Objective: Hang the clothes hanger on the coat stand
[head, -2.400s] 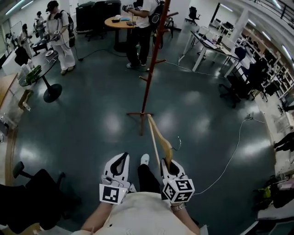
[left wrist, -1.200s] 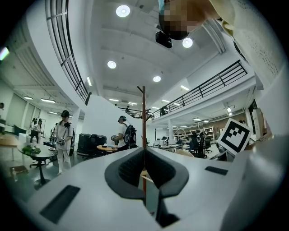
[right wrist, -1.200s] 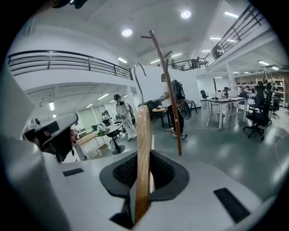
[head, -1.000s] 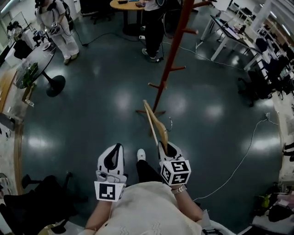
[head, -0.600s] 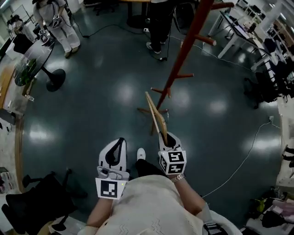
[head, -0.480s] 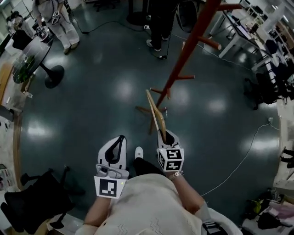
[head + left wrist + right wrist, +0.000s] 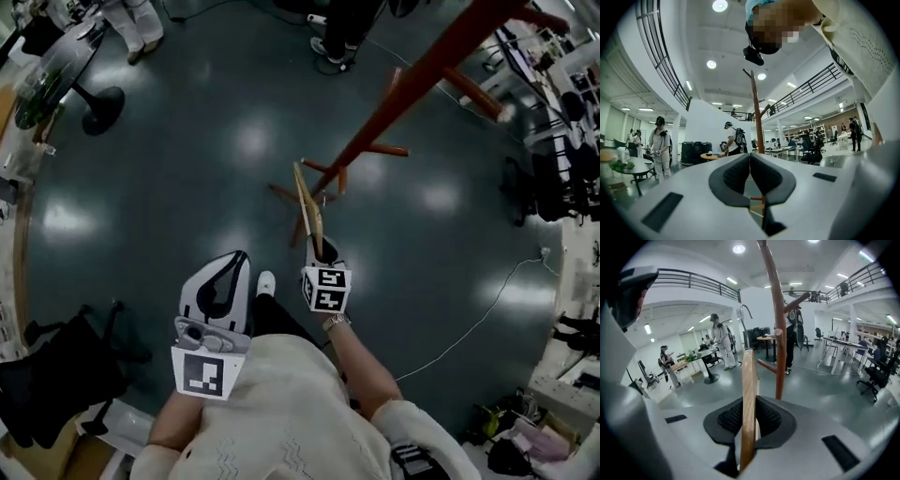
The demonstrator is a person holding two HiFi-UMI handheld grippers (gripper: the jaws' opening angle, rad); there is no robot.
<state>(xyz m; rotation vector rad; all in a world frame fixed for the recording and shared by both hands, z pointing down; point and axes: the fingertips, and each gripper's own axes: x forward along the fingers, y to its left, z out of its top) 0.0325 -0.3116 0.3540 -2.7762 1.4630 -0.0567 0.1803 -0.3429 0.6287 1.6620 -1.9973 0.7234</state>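
My right gripper [image 7: 318,251] is shut on a wooden clothes hanger [image 7: 307,208], which stands edge-on between the jaws in the right gripper view [image 7: 747,399], its metal hook [image 7: 745,315] up. The red-brown coat stand [image 7: 422,80] rises just beyond the hanger; its pole [image 7: 777,329] with short pegs stands close ahead and slightly right of the hanger. The hanger's far end reaches over the stand's feet [image 7: 314,192] in the head view. My left gripper [image 7: 223,281] is held low at the left, jaws shut with nothing between them, well left of the stand [image 7: 755,110].
Dark shiny floor all around. A round black table [image 7: 56,66] stands far left, a black chair [image 7: 47,370] at lower left. People [image 7: 339,23] stand behind the coat stand. Desks and chairs [image 7: 562,131] line the right side; a white cable [image 7: 487,314] runs across the floor.
I have walked closer to the coat stand; it now looms large overhead at the upper right. The right gripper has carried the hanger forward up to the stand's base. The left gripper stays low.
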